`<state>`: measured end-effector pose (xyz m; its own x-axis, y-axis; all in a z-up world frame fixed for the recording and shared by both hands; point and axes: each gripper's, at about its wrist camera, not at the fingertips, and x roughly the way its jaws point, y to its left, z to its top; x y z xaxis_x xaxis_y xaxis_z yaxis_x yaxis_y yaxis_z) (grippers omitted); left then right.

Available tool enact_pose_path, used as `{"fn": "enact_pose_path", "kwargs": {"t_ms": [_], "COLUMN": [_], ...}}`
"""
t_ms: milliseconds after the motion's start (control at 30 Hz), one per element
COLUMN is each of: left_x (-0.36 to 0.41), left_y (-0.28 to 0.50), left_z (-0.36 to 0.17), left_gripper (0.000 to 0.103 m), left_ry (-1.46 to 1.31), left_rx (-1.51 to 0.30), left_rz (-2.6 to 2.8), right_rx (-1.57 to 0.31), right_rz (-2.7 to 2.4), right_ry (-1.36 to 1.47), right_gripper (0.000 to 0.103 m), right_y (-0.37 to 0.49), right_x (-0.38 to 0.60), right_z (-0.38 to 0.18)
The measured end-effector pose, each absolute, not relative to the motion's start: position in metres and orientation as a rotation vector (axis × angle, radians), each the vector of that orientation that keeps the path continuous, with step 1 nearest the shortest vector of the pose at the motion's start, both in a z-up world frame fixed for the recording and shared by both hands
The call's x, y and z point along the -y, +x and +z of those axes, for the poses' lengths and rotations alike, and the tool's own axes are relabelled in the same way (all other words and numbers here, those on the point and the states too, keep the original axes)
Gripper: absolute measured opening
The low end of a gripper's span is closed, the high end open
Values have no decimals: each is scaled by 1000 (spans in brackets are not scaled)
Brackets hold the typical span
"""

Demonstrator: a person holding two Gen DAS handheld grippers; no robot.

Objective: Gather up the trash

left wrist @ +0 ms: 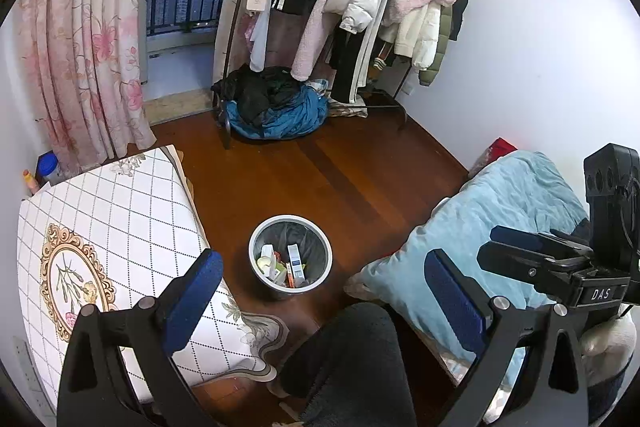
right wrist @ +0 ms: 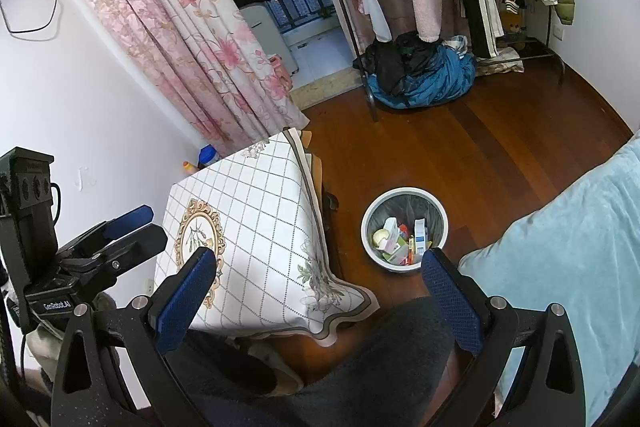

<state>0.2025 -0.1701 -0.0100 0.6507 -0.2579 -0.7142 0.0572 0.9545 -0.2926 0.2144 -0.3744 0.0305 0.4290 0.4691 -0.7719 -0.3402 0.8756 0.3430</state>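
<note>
A round grey waste bin (left wrist: 291,218) (right wrist: 404,191) stands on the wooden floor between a table and a bed. It holds several pieces of trash, among them a white and blue box (left wrist: 295,261) (right wrist: 419,233). My left gripper (left wrist: 324,291) hovers high above the bin, open, with nothing between its blue pads. The right gripper (right wrist: 320,287) is also open and holds nothing, with the bin just inside its right finger. Each gripper shows from the side in the other's view: the right gripper (left wrist: 496,245) over the bed, the left gripper (right wrist: 154,223) over the table's near left side.
A table with a checked floral cloth (left wrist: 120,219) (right wrist: 248,211) lies left of the bin, and a bed with a light blue blanket (left wrist: 500,211) (right wrist: 580,227) lies right. A person's dark-trousered knee (left wrist: 352,367) fills the bottom. A clothes rack and a blue clothes heap (left wrist: 276,107) stand behind.
</note>
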Motion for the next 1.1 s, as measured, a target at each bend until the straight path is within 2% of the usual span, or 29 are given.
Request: {"fn": "enact_pose_path", "kwargs": {"t_ms": [1100], "left_x": [164], "left_y": [197], "left_z": [-5], "left_gripper": [103], "left_ry": [-263], "left_rx": [-842], "left_rz": [-196], "right_rx": [-1023], "right_rz": [538], "right_ry": [131], "right_gripper": [103], "right_y": [217], "right_x": [373], "right_z": [36]}}
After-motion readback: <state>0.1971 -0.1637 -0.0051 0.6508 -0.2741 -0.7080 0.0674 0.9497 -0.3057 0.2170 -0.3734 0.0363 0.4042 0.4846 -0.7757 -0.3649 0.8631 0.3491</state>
